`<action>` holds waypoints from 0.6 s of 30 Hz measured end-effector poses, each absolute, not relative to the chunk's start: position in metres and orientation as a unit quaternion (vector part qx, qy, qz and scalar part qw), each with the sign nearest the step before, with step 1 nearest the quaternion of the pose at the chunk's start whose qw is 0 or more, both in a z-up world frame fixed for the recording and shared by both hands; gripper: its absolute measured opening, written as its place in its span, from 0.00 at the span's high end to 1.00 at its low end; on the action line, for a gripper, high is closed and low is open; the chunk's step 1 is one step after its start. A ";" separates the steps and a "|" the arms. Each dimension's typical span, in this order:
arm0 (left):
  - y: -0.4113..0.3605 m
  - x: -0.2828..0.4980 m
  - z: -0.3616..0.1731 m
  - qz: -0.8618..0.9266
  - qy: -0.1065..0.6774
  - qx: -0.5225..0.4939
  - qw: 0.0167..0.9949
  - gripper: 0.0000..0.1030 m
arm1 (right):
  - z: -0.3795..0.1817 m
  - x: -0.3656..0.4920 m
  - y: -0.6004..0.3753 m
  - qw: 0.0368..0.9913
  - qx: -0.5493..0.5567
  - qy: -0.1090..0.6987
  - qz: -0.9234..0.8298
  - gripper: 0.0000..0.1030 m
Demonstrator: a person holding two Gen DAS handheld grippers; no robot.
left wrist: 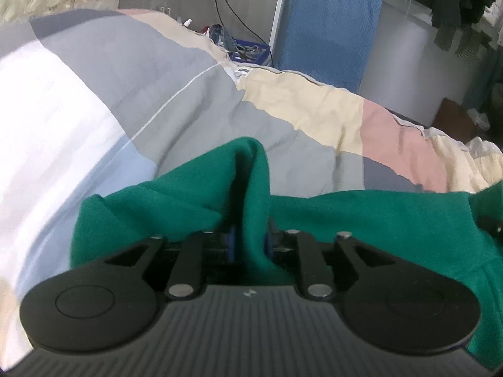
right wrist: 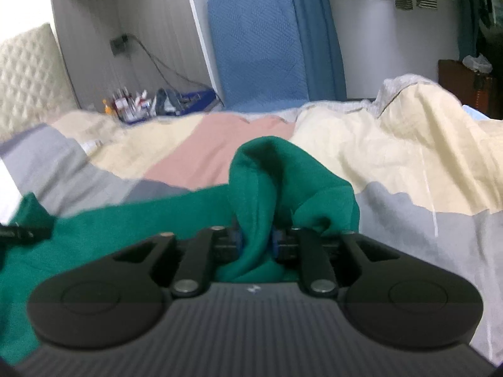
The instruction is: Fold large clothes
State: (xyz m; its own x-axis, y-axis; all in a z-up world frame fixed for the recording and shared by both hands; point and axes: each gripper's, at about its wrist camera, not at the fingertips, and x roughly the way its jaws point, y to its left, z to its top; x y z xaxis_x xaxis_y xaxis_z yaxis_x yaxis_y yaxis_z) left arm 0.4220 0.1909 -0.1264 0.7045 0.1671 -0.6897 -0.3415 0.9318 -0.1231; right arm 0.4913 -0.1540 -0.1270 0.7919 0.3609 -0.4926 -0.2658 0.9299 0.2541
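pinching bunched folds of the green sweatshirt (left wrist: 361, 220), the left gripper (left wrist: 250, 242) and right gripper (right wrist: 256, 240) hold its far edge low over the patchwork quilt (left wrist: 195, 94), so folding looks barely begun.

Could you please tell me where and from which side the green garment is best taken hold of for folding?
Probably at its near edge, from the near side, one corner each. The green garment lies spread over the bedspread, and its edge bunches into upright ridges thin enough to pinch. A ridge stands between the pads of the left tongs and of the right tongs.
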 end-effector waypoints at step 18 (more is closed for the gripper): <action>0.099 0.237 -0.005 0.089 0.305 -0.121 0.940 0.57 | -0.013 0.327 -0.203 0.948 0.091 0.233 0.199 0.60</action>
